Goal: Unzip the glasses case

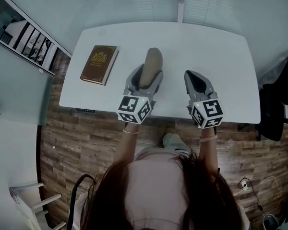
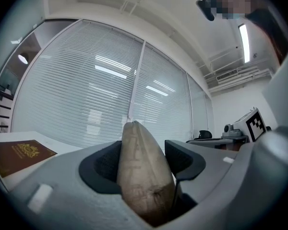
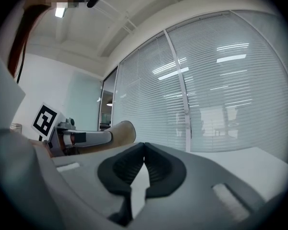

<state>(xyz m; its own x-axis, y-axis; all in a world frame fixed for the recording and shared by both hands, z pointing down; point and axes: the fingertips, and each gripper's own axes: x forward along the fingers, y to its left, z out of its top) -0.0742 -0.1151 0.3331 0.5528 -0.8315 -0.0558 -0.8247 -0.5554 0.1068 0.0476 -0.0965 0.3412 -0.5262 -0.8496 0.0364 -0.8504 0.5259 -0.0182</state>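
The tan glasses case (image 1: 151, 65) sits between the pads of the left tongs (image 1: 145, 76), which stand wide and press on it from both sides. Its rounded far end pokes out well past the fingertips, away from the person. In the left gripper view we see the case (image 2: 141, 171) fill the gap between the dark pads of the left tongs (image 2: 144, 159), narrow edge up (a thin line runs along that upper edge, but we cannot tell whether it is the zip). It hangs over the near middle of the white counter (image 1: 221, 66); we cannot tell if it touches the surface.

The right tongs (image 1: 198, 81) are level with the left, well apart to its right, over the counter's near edge. In the right gripper view, the right tongs (image 3: 144, 158) have their pads closed tip to tip with nothing between them, and the case (image 3: 122, 131) shows off to the left.

A brown book (image 1: 100, 63) with a gold emblem lies flat on the counter's left part, apart from the case. Beyond the counter hang pale window blinds (image 2: 110, 95); below it is a wood-plank floor (image 1: 86, 143).
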